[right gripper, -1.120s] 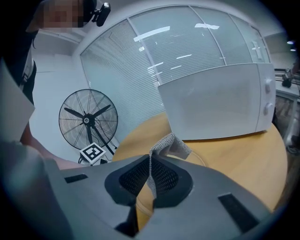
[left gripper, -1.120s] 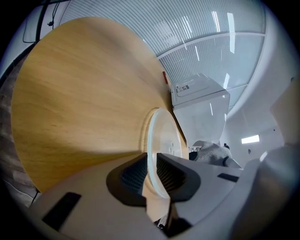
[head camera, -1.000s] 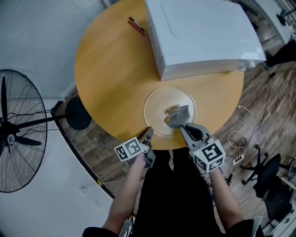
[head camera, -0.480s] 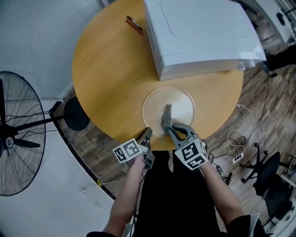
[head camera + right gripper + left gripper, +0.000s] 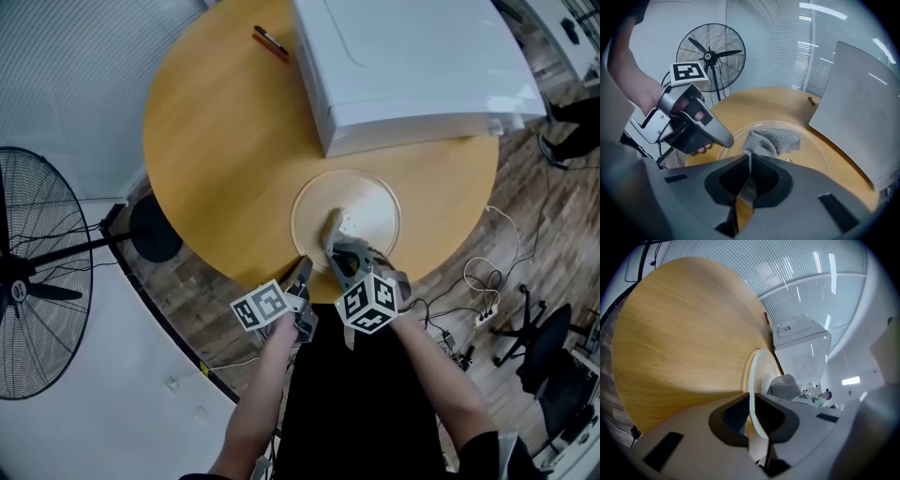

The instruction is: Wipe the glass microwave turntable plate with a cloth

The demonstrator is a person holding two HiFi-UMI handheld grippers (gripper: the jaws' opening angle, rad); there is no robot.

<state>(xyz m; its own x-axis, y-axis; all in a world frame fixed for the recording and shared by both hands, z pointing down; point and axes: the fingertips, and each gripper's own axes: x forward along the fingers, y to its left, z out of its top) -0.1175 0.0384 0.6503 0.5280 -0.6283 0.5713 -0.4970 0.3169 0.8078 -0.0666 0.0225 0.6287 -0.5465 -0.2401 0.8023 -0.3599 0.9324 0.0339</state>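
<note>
Round wooden table (image 5: pixel 216 141) | left hand-held gripper (image 5: pixel 302 269) clamped on glass plate (image 5: pixel 372 199) rim | right hand-held gripper (image 5: pixel 331 236) pinching cloth (image 5: pixel 771 140) on plate

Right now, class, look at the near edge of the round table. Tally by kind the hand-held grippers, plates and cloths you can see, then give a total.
Hand-held grippers: 2, the left hand-held gripper and the right hand-held gripper
Glass plate: 1
Cloth: 1
Total: 4
</note>
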